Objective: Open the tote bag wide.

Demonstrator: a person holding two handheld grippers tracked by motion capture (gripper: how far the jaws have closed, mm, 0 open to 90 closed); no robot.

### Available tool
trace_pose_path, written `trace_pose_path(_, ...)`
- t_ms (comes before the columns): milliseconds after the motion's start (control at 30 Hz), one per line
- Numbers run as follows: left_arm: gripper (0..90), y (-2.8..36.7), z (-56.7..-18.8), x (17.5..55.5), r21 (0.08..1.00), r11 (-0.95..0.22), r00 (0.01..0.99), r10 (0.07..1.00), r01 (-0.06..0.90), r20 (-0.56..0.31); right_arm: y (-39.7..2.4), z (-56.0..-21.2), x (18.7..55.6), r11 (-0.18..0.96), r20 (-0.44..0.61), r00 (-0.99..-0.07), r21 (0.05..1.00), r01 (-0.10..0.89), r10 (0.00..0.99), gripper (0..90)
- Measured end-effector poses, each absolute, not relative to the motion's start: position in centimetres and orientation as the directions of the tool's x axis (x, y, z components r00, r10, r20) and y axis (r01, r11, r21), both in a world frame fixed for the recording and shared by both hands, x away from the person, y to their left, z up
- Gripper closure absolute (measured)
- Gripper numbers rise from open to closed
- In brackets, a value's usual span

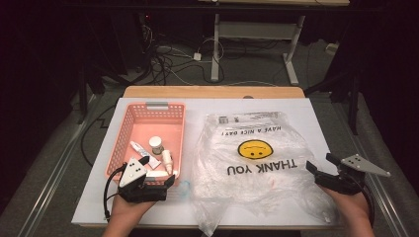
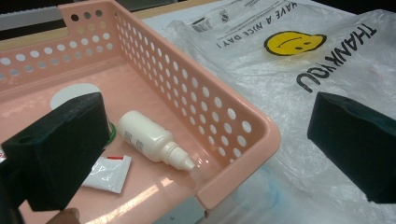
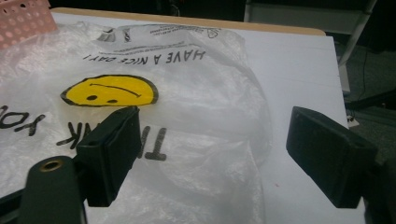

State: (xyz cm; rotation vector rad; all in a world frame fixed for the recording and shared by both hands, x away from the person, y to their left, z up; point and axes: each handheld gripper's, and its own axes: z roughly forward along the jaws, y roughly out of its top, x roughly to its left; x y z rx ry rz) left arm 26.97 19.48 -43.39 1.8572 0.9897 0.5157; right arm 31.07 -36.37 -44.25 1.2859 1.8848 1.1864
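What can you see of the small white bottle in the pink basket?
The small white bottle looks like smooth plastic, with a round body, a small printed label and a narrow ribbed nozzle cap. It lies on its side on the floor of the pink basket, nozzle toward the near right corner. Nothing grips it; a white packet lies just beside it.

Left gripper and right gripper both gape, empty

I'm seeing two black handheld grippers: the left gripper and right gripper are each carrying a grey three-cornered plate dotted with small dark marks, thick blocky black jaws, and a black cable looping out behind.
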Motion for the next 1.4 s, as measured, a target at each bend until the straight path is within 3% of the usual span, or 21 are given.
trace_pose_path(200, 0.0, 19.4, -43.4, 27.1, 0.866, -0.253, 0.596, 0.800, 0.431, -0.063, -36.7, -44.1, 33.0, 0.127, 0.046, -0.357, 0.885, 0.447, 0.933, 22.8)
trace_pose_path(500, 0.0, 19.7, -42.9, 26.9, 0.859, -0.229, 0.594, 0.798, 0.457, -0.103, -36.9, -44.0, 39.1, 0.168, 0.038, -0.362, 0.837, 0.521, 0.931, 29.4)
trace_pose_path(1000, 0.0, 20.1, -43.2, 27.1, 0.872, -0.207, 0.576, 0.812, 0.443, -0.100, -36.6, -47.2, 45.8, 0.210, 0.084, -0.393, 0.732, 0.647, 0.916, 37.4)
trace_pose_path(1167, 0.0, 20.1, -43.1, 27.0, 0.872, -0.208, 0.574, 0.813, 0.443, -0.098, -35.6, -47.8, 45.7, 0.299, 0.005, -0.428, 0.708, 0.640, 0.904, 49.4)
trace_pose_path(1400, 0.0, 20.0, -43.1, 27.0, 0.871, -0.213, 0.580, 0.809, 0.442, -0.096, -35.7, -47.7, 45.1, 0.313, 0.017, -0.459, 0.709, 0.632, 0.888, 90.0)
